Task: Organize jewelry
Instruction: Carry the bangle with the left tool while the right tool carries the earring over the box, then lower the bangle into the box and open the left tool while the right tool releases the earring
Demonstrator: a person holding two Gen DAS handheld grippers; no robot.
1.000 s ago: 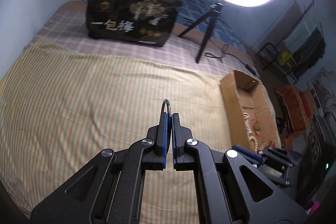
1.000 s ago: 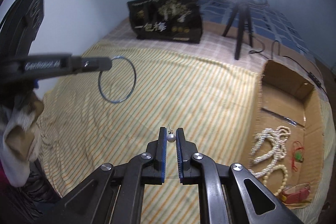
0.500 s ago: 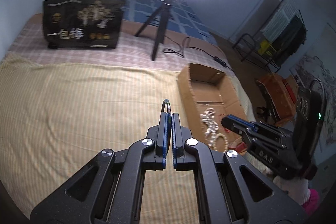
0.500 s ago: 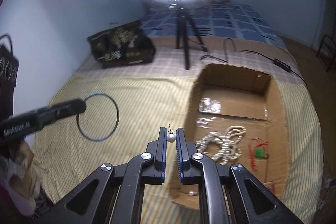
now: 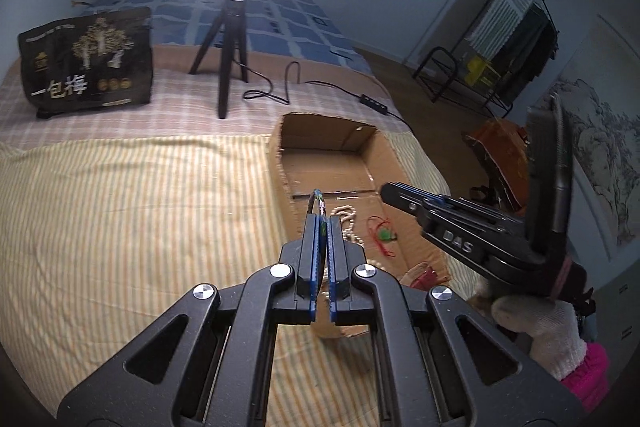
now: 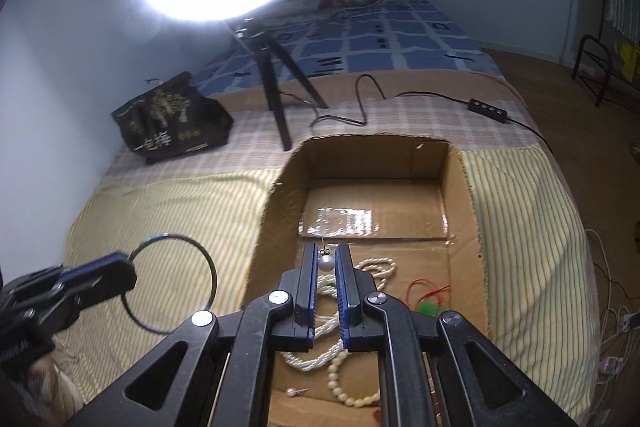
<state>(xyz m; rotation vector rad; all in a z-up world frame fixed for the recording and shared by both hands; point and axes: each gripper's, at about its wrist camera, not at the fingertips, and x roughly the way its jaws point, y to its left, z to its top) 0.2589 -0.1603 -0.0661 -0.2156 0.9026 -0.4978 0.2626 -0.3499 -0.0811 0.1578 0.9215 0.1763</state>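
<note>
My left gripper (image 5: 323,223) is shut on a thin dark bangle (image 5: 317,201), seen edge-on; in the right wrist view the bangle (image 6: 208,263) shows as a full ring held at the left, over the striped sheet beside the box. My right gripper (image 6: 326,259) is shut on a pearl earring (image 6: 326,262) and hovers over the open cardboard box (image 6: 464,187). In the box lie pearl necklaces (image 6: 372,267), a red string with a green bead (image 6: 430,301) and another pearl earring (image 6: 294,391). The right gripper also shows in the left wrist view (image 5: 394,193), above the box (image 5: 280,163).
The box sits on a bed with a yellow striped sheet (image 5: 140,219). A ring light on a tripod (image 5: 230,39) stands behind it, with its cable and switch (image 6: 488,107). A black printed bag (image 5: 88,63) stands at the back left. A clothes rack (image 5: 508,39) is off the bed to the right.
Both grippers have swung right toward the box. The right gripper with the pearl earring has moved from beside the box's left wall to over its inside. The left gripper with the bangle nears its left wall.
</note>
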